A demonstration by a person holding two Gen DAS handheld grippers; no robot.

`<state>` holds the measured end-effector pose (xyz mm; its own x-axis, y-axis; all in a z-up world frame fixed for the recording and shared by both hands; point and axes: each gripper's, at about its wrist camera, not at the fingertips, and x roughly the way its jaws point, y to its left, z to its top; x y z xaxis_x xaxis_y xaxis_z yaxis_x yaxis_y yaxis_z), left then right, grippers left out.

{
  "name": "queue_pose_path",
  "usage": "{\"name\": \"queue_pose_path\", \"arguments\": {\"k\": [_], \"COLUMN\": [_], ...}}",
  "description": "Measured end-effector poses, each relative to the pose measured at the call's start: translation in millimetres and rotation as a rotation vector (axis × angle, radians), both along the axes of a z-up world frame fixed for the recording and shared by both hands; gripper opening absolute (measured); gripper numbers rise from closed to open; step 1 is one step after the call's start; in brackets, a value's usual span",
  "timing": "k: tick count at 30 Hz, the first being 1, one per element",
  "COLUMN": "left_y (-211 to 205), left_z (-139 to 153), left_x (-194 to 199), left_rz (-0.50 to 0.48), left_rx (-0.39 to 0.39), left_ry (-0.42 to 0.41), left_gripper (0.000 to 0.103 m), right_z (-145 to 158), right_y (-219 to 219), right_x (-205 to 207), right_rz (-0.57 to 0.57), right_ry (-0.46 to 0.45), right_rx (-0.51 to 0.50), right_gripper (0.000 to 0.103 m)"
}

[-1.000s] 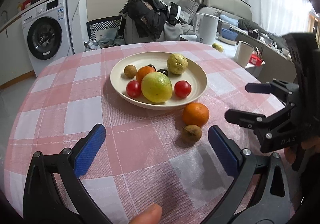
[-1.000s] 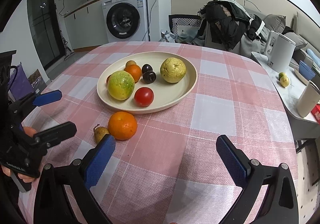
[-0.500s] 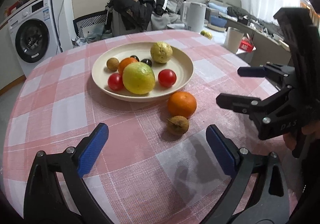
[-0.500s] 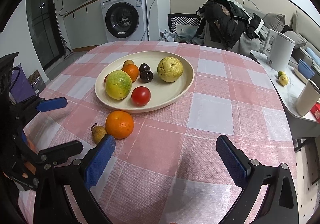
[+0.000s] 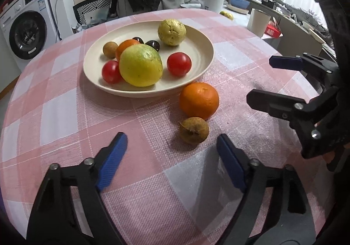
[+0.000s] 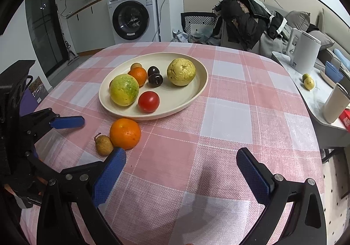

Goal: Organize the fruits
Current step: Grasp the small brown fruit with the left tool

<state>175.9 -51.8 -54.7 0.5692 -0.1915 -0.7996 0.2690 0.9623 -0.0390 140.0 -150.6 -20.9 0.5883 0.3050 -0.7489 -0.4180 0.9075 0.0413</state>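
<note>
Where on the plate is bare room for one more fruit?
Bare floor shows on the plate at its right side, between the tomato and the guava, out to the rim. The left half is crowded: the green fruit, an orange and two dark plums.

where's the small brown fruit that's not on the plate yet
The small brown fruit lies on the checked tablecloth just outside the plate, touching the loose orange, just ahead of the open left gripper.

Orange (image 5: 199, 100) touching brown longan (image 5: 194, 130) on cloth, beside plate (image 5: 203, 56).
</note>
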Motion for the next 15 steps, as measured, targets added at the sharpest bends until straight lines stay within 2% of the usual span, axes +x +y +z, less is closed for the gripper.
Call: {"name": "queue_pose_path", "arguments": {"k": [6,8,12,15], "left_y": [-9.7,-11.7,-12.8,-11.4], "left_z": [0.7,1.8,4.5,5.7], "left_x": [3.3,2.0,-1.7,-3.9], "left_rz": [-0.031,-0.044,-0.072,-0.084], "left_rx": [0.002,-0.002,-0.023,-0.048], "left_ry": [-0.013,-0.017,-0.024,-0.021], "left_gripper": [0.063,0.055,0.032,0.025], "right_z": [-0.5,-0.5,-0.2,0.0], "right_y": [-1.4,-1.9,-2.5,-3.3], "right_x": [0.9,0.8,0.7,0.4], "right_rz": [-0.005,-0.005,-0.009,-0.009], "right_ry": [0.0,0.0,-0.002,-0.001], "right_rx": [0.006,0.006,0.009,0.009], "right_gripper": [0.103,0.103,0.103,0.103]}}
